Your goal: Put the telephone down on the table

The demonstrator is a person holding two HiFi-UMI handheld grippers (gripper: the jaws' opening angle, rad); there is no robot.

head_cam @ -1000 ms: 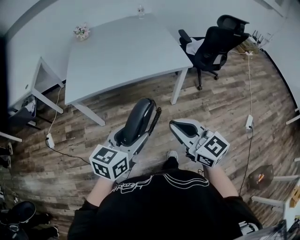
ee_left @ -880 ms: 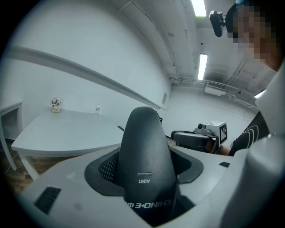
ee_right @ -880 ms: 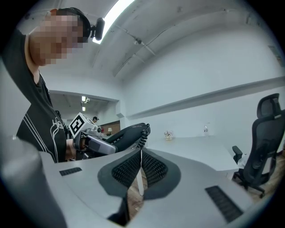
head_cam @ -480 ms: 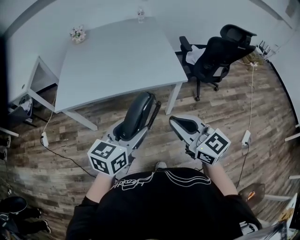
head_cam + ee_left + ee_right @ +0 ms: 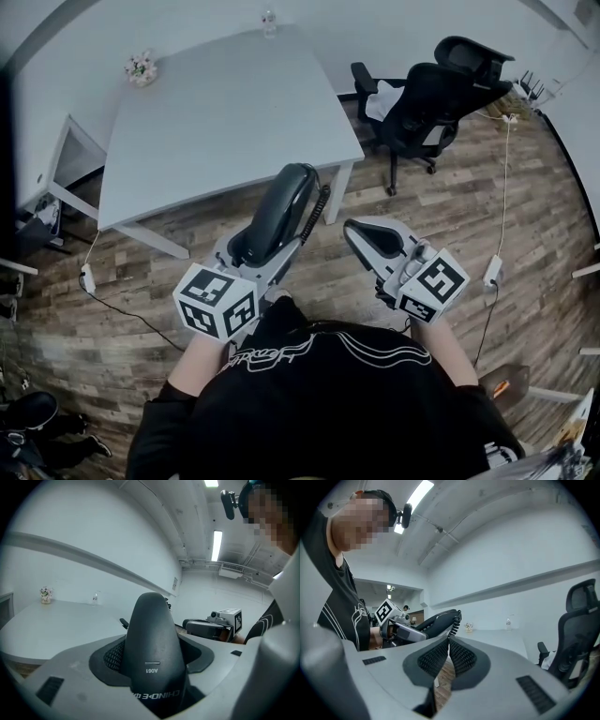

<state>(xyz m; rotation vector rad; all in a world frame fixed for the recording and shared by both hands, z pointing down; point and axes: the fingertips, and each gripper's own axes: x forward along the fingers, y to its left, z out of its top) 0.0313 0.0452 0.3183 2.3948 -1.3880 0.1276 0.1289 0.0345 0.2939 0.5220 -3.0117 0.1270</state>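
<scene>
Now: telephone (image 5: 278, 208) in left gripper (image 5: 246, 267), table (image 5: 225, 112) ahead

The left gripper's jaws clamp the telephone, long axis running forward along them, its tip over the table's near edge. The right gripper (image 5: 370, 239), jaws together and empty, rides just beside. Office chair (image 5: 431, 89) stands well right; I judge the way clear.

The telephone's (image 5: 277, 214) near end is disappearing between the left gripper's (image 5: 258, 248) jaws, and it is covering one pad in the left gripper view. On the table's (image 5: 216, 122) far left corner a small pale cluster (image 5: 141, 67) is showing too tiny to identify. The head view's top edge is cropping a bottle (image 5: 269, 21).
</scene>
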